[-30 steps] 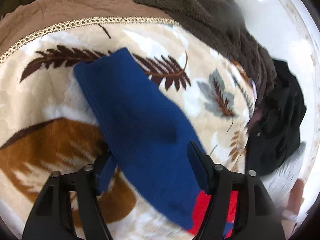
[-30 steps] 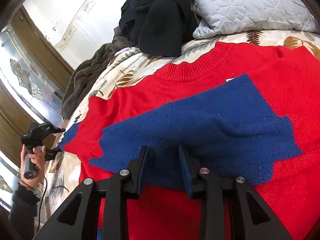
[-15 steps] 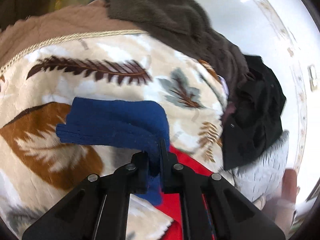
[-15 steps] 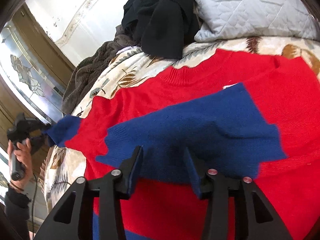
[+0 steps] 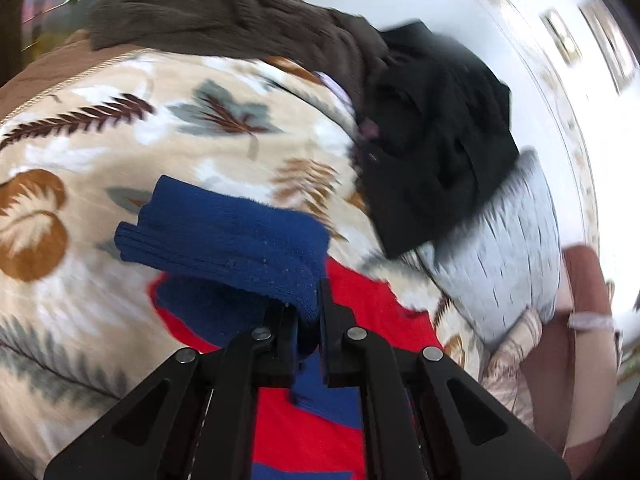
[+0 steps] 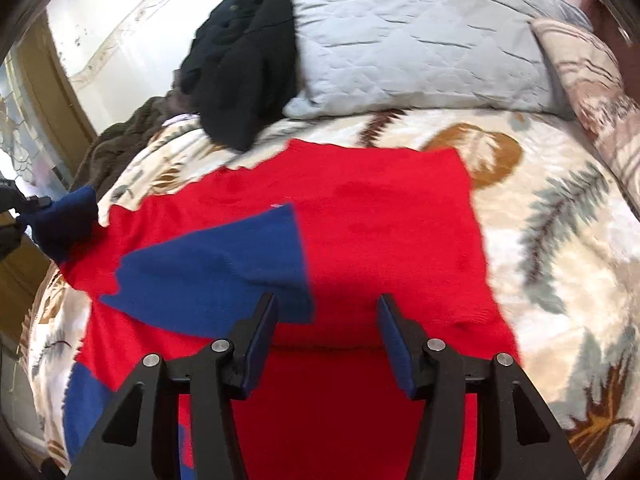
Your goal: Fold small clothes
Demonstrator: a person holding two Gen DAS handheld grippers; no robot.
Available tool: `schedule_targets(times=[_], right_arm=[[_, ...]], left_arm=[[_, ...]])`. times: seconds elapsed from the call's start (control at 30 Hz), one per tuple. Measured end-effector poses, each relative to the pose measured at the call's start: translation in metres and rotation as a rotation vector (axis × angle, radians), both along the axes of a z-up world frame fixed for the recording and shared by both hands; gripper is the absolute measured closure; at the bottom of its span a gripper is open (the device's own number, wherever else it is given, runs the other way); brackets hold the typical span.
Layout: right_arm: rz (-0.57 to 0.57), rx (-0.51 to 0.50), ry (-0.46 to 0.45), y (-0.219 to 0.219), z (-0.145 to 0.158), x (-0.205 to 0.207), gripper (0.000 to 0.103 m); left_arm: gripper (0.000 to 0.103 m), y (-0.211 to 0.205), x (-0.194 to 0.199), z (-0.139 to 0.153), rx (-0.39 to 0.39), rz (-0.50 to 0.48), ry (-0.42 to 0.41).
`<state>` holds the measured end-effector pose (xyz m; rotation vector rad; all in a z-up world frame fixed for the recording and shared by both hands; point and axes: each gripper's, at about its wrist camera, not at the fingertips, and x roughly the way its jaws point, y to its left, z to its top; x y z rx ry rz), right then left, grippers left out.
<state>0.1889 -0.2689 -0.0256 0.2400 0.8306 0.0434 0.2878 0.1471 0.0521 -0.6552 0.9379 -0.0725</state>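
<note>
Sweater (image 6: 360, 216) sleeve (image 5: 224, 232) pinched by left gripper (image 5: 308, 312), apparently lifted.

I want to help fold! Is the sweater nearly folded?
Not yet. One blue sleeve already lies across the red sweater. The left gripper is shut on the other sleeve, lifted. The right gripper, just opening, holds nothing. The body looks unfolded.

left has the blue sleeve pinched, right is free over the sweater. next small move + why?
Probably carry the left gripper, shut on the blue sleeve, across over the red sweater and lay it beside the sleeve already folded there. The sleeve hangs lifted off the leaf-print blanket. The right gripper, just opened and holding nothing, can wait.
</note>
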Motion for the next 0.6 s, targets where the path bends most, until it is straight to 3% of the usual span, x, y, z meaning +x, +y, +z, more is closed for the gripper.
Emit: schedule_targets(times=[0.27, 0.6], right_arm=[[0.021, 0.069, -0.016, -0.011, -0.015, -0.008, 0.045], [0.023, 0.14, -0.038, -0.02, -0.018, -0.009, 0.044]], left_arm=[[0.098, -0.092, -0.005, -0.012, 0.037, -0.116, 0.024], [0.097, -0.194, -0.007, -0.079, 0.194, -0.265, 0.11]])
